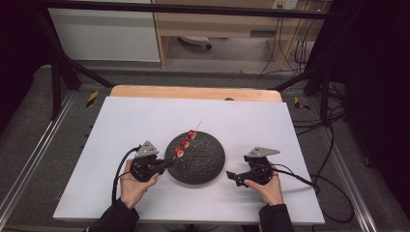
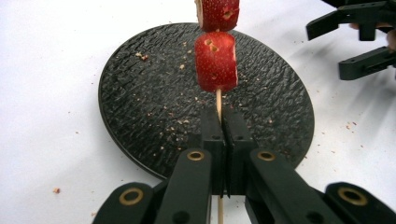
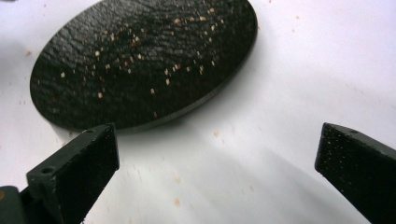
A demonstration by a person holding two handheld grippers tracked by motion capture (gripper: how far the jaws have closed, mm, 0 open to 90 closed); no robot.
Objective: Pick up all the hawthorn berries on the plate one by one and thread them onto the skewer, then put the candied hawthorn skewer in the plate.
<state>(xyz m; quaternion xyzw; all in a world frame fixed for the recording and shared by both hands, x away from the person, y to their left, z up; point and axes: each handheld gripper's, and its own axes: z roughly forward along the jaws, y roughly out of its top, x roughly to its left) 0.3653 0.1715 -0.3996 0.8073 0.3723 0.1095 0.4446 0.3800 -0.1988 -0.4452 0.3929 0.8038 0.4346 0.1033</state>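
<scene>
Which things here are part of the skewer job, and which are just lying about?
In the job:
- skewer, clamped in the left gripper
- strawberry pieces threaded on it
- black plate beneath
- right gripper, open, holding nothing

Lying about:
- crumbs on the white table
- cables on the floor behind

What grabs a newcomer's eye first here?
The red strawberry pieces threaded on a thin wooden skewer, held over the left part of the round black textured plate mid-table. The left gripper is shut on the skewer's bare end. The right gripper stands open on the white tabletop just right of the plate.
</scene>
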